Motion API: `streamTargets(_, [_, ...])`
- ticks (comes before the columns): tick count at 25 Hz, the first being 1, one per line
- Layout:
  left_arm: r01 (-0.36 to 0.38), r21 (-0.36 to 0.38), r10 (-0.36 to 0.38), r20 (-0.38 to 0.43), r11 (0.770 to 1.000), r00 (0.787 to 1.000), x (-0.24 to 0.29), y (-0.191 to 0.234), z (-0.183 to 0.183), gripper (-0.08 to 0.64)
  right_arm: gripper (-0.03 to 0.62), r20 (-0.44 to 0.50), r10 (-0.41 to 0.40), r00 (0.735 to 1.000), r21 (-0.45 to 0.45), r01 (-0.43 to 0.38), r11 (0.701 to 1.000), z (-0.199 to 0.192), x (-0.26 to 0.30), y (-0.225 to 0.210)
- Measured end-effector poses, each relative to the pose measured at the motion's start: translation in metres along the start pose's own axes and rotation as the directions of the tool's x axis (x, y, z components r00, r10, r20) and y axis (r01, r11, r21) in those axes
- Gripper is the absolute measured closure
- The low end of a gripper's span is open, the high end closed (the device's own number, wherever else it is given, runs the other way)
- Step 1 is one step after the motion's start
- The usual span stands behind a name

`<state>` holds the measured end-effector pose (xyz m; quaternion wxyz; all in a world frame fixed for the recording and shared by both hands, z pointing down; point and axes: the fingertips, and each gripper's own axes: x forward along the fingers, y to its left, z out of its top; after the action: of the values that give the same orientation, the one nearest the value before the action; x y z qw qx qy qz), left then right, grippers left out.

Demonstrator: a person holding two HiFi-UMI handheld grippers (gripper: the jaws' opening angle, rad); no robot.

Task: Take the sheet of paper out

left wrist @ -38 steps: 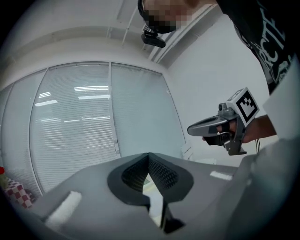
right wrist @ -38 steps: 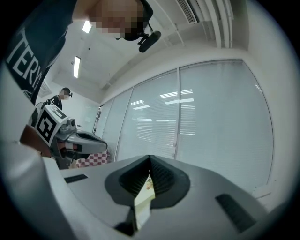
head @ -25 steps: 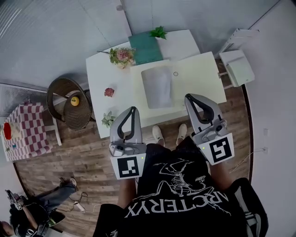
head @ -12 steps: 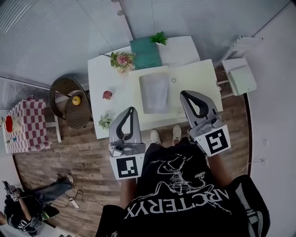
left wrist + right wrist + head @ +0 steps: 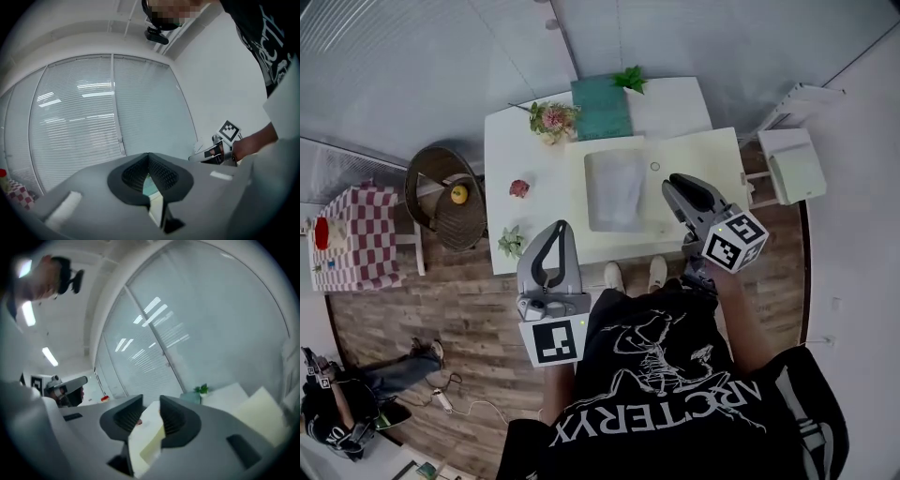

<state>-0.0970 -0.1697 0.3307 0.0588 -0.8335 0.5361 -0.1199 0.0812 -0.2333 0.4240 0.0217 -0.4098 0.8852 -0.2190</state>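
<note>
A pale grey sheet (image 5: pixel 617 187) lies flat on a cream mat (image 5: pixel 698 155) on the white table (image 5: pixel 508 150). In the head view my right gripper (image 5: pixel 670 181) hangs just right of the sheet, over the mat's front part, rolled onto its side. Its jaws are opening, with a narrow gap and nothing between them; in the right gripper view the right gripper (image 5: pixel 151 401) points level across the table. My left gripper (image 5: pixel 560 226) is held in front of the table's front edge, apart from the sheet. The left gripper (image 5: pixel 148 155) has its tips together and holds nothing.
On the table's far side are a teal board (image 5: pixel 600 108), a pink flower bunch (image 5: pixel 550 117) and a green plant (image 5: pixel 629 78). A wicker chair (image 5: pixel 441 192) with a yellow fruit stands left of it, a white stand (image 5: pixel 792 164) right. A person (image 5: pixel 337 412) sits bottom left.
My right gripper has sunk toward the table and rolled onto its side, so its marker cube now faces up. Its tips have come closer to the sheet. The left gripper barely moved.
</note>
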Motion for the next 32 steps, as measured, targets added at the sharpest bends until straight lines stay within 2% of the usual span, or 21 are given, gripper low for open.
streamTargets(1, [-0.009, 0.002, 0.009, -0.007, 1.000, 1.000, -0.002, 0.001, -0.001, 0.549, 0.450, -0.009, 0.005, 1.000, 0.082, -0.004, 0.997, -0.013, 0.005, -0.014])
streamTargets(2, [-0.018, 0.002, 0.018, -0.014, 1.000, 1.000, -0.004, 0.003, -0.003, 0.549, 0.283, -0.020, -0.001, 1.000, 0.143, 0.004, 0.990, -0.026, 0.010, -0.028])
streamTargets(3, [-0.028, -0.001, 0.028, -0.021, 1.000, 0.999, -0.006, 0.005, -0.003, 0.548, 0.218, -0.032, -0.011, 0.999, 0.193, 0.017, 0.981, -0.039, 0.015, -0.042])
streamTargets(5, [-0.054, -0.007, 0.054, -0.034, 0.999, 0.998, -0.013, 0.008, -0.005, 0.548, 0.173, -0.059, -0.005, 0.998, 0.325, 0.024, 0.945, -0.071, 0.022, -0.065])
streamTargets(6, [-0.068, -0.007, 0.068, -0.041, 0.998, 0.997, -0.017, 0.011, -0.006, 0.549, 0.159, -0.077, 0.017, 0.997, 0.416, 0.016, 0.909, -0.089, 0.027, -0.074])
streamTargets(8, [-0.100, -0.006, 0.100, -0.060, 0.995, 0.993, -0.026, 0.016, -0.010, 0.549, 0.129, -0.104, 0.087, 0.991, 0.606, -0.006, 0.796, -0.125, 0.039, -0.087])
streamTargets(9, [-0.117, -0.006, 0.116, -0.070, 0.993, 0.991, -0.031, 0.019, -0.012, 0.549, 0.106, -0.106, 0.132, 0.985, 0.693, -0.022, 0.721, -0.141, 0.046, -0.091])
streamTargets(10, [-0.134, -0.005, 0.133, -0.080, 0.991, 0.988, -0.036, 0.021, -0.015, 0.549, 0.099, -0.100, 0.182, 0.978, 0.772, -0.039, 0.634, -0.154, 0.052, -0.093])
streamTargets(11, [-0.150, -0.002, 0.149, -0.089, 0.989, 0.985, -0.041, 0.024, -0.017, 0.549, 0.097, -0.092, 0.224, 0.970, 0.837, -0.047, 0.545, -0.166, 0.057, -0.095])
streamTargets(12, [-0.166, 0.000, 0.166, -0.097, 0.986, 0.981, -0.046, 0.026, -0.019, 0.549, 0.097, -0.090, 0.252, 0.964, 0.881, -0.041, 0.471, -0.175, 0.062, -0.097])
streamTargets(13, [-0.183, 0.002, 0.182, -0.106, 0.983, 0.978, -0.051, 0.029, -0.020, 0.549, 0.097, -0.097, 0.272, 0.957, 0.904, -0.030, 0.427, -0.183, 0.065, -0.098])
streamTargets(14, [-0.198, 0.006, 0.198, -0.114, 0.980, 0.974, -0.057, 0.031, -0.021, 0.549, 0.097, -0.109, 0.293, 0.950, 0.912, -0.021, 0.409, -0.190, 0.069, -0.098])
streamTargets(15, [-0.214, 0.010, 0.213, -0.121, 0.977, 0.969, -0.062, 0.033, -0.022, 0.549, 0.098, -0.122, 0.315, 0.941, 0.915, -0.017, 0.403, -0.195, 0.072, -0.097])
streamTargets(20, [-0.270, 0.020, 0.269, -0.157, 0.963, 0.950, -0.082, 0.038, -0.029, 0.548, 0.098, -0.169, 0.356, 0.919, 0.920, 0.018, 0.392, -0.219, 0.084, -0.101])
streamTargets(24, [-0.290, 0.026, 0.289, -0.181, 0.957, 0.940, -0.091, 0.037, -0.033, 0.549, 0.098, -0.155, 0.374, 0.915, 0.938, 0.018, 0.345, -0.229, 0.095, -0.100])
streamTargets(25, [-0.293, 0.027, 0.293, -0.185, 0.956, 0.938, -0.093, 0.037, -0.034, 0.549, 0.098, -0.157, 0.375, 0.914, 0.937, 0.019, 0.348, -0.231, 0.098, -0.101])
streamTargets(29, [-0.310, 0.024, 0.308, -0.200, 0.951, 0.930, -0.100, 0.037, -0.036, 0.548, 0.100, -0.214, 0.398, 0.892, 0.919, 0.046, 0.392, -0.238, 0.118, -0.092])
streamTargets(32, [-0.314, 0.037, 0.315, -0.198, 0.949, 0.928, -0.105, 0.037, -0.032, 0.549, 0.103, -0.235, 0.409, 0.882, 0.919, 0.064, 0.389, -0.240, 0.137, -0.088])
